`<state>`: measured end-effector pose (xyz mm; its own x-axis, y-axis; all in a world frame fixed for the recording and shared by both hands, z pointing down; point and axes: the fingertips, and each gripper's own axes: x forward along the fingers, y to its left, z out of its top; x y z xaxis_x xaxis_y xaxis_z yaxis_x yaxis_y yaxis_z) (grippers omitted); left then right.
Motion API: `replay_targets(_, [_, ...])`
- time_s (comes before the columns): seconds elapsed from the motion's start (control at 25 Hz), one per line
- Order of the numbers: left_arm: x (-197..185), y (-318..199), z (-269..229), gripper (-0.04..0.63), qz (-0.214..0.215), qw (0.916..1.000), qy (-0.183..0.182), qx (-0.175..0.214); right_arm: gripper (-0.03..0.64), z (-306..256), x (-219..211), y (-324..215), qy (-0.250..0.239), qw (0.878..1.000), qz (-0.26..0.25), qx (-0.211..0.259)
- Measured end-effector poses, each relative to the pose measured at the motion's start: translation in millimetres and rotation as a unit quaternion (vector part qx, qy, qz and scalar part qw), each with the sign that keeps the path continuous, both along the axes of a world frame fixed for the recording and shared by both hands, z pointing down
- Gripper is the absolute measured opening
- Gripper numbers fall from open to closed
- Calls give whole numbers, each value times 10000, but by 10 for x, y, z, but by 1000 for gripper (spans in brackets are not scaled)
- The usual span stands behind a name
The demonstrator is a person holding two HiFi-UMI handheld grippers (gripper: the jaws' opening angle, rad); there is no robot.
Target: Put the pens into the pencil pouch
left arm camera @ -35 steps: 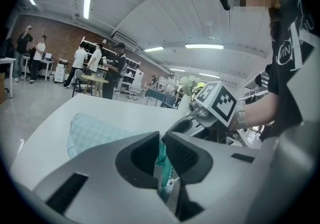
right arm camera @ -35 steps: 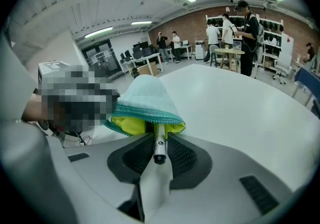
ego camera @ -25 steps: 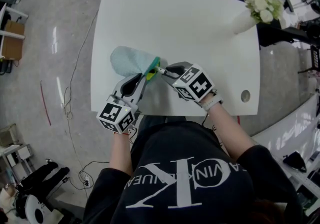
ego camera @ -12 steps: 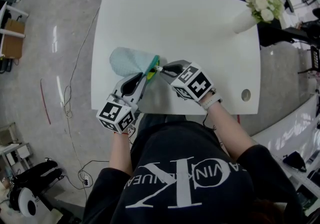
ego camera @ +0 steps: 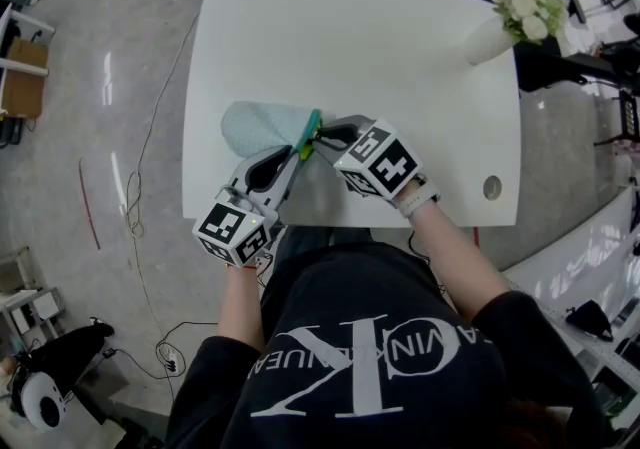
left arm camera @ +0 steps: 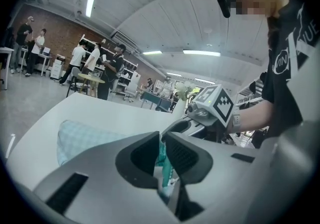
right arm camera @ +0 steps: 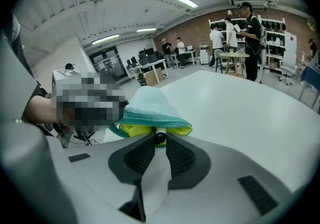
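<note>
My left tool [left arm camera: 163, 144] pinches the rim of the pencil pouch [ego camera: 255, 125] on the near left of the bench [ego camera: 400, 57], my right tool [ego camera: 320, 137] has just been closing and grips a pen [right arm camera: 160, 138] at its mouth, so next I should push it right in.

The left hand-held gripper [left arm camera: 161, 152] pinches the rim of the teal pencil pouch [left arm camera: 82, 138].
</note>
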<state>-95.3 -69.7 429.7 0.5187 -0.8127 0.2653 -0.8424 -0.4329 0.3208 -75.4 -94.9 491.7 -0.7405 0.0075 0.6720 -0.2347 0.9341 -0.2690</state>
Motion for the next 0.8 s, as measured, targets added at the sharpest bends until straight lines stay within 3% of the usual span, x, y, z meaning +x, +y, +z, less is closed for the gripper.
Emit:
replay_targets(0.48, [-1, 30, -6, 43, 146, 9999, 72, 14, 81, 173, 15, -41, 329, 9992, 202, 30])
replay_targets(0.8, [-120, 42, 6, 43, -2, 10000, 96, 15, 94, 187, -23, -19, 255, 9994, 206, -75])
